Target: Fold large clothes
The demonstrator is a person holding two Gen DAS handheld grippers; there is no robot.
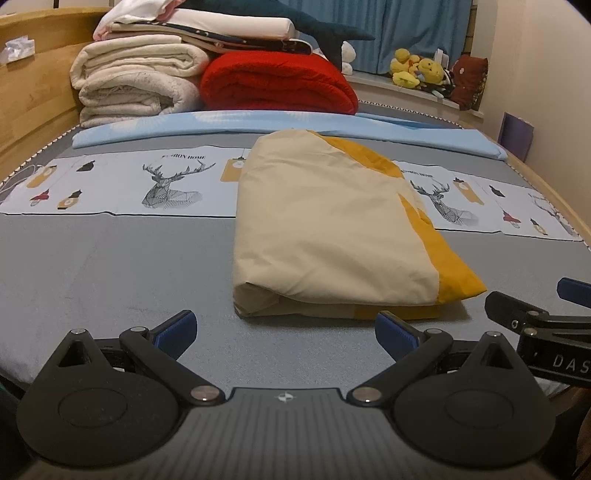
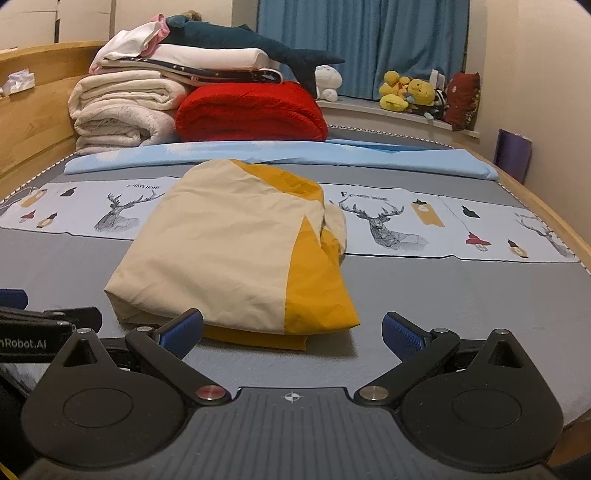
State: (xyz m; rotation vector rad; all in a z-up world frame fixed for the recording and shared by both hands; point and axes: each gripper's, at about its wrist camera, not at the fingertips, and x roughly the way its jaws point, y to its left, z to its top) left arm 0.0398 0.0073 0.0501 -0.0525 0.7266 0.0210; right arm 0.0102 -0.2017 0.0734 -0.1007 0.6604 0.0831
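Observation:
A cream and mustard-yellow garment (image 1: 328, 229) lies folded into a compact bundle on the grey bed sheet (image 1: 110, 258); it also shows in the right wrist view (image 2: 236, 251). My left gripper (image 1: 286, 332) is open and empty, just short of the bundle's near edge. My right gripper (image 2: 291, 332) is open and empty, with its left fingertip (image 2: 181, 332) in front of the bundle's near edge. The right gripper's fingers (image 1: 532, 314) show at the right edge of the left wrist view.
Folded white blankets (image 1: 136, 81) and a red blanket (image 1: 277, 81) are stacked at the bed's head, with a plush shark (image 1: 295, 22) on top. A light blue folded sheet (image 1: 288, 125) lies across the bed. A wooden bed frame (image 1: 29, 96) runs along the left.

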